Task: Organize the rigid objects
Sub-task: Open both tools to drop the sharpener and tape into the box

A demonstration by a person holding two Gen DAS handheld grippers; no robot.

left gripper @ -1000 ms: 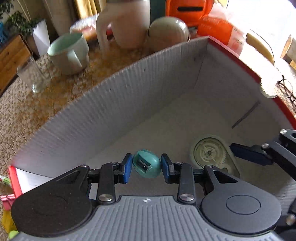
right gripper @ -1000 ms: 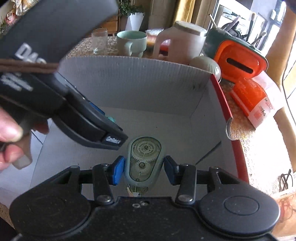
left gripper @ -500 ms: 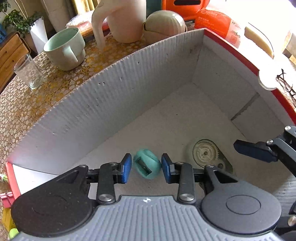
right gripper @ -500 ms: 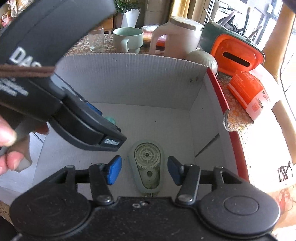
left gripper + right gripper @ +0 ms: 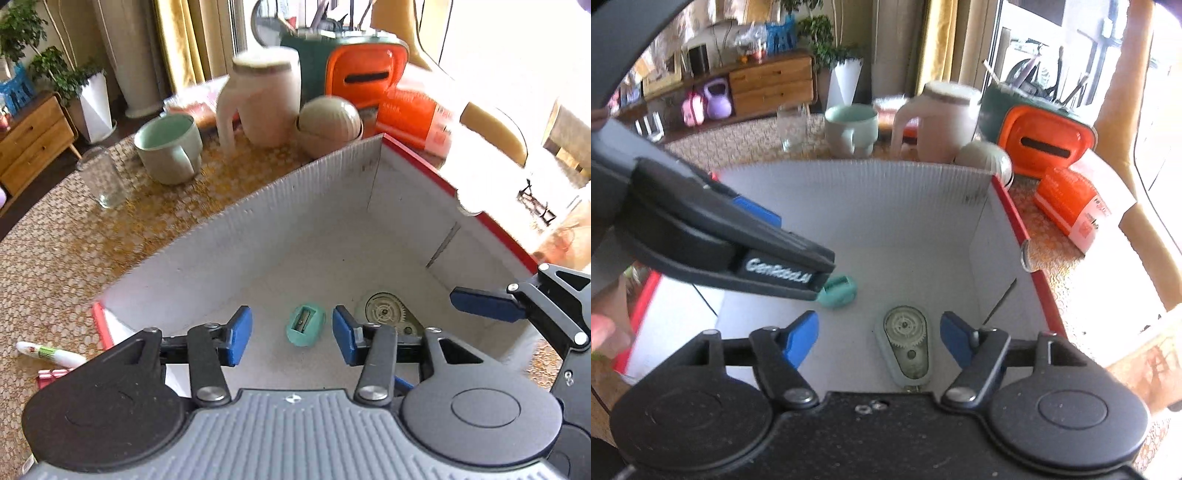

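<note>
Right claw [image 5: 879, 338] opening above correction-tape dispenser [image 5: 907, 345] lying free on white box [image 5: 886, 206] floor; teal sharpener [image 5: 837, 291] nearby, partly hidden under left claw [image 5: 753, 254].

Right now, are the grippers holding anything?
No. The left gripper is opening above the green sharpener, and the right gripper is opening above the correction tape. Both things lie loose in the box.

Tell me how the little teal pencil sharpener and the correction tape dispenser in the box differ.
The pencil sharpener is solid teal and short, with a blade slot on top; the correction tape dispenser is pale grey-green with a clear face showing gears, and is longer and teardrop-shaped. The sharpener lies nearer the left gripper, the dispenser under the right gripper. Both lie released on the box floor.
</note>
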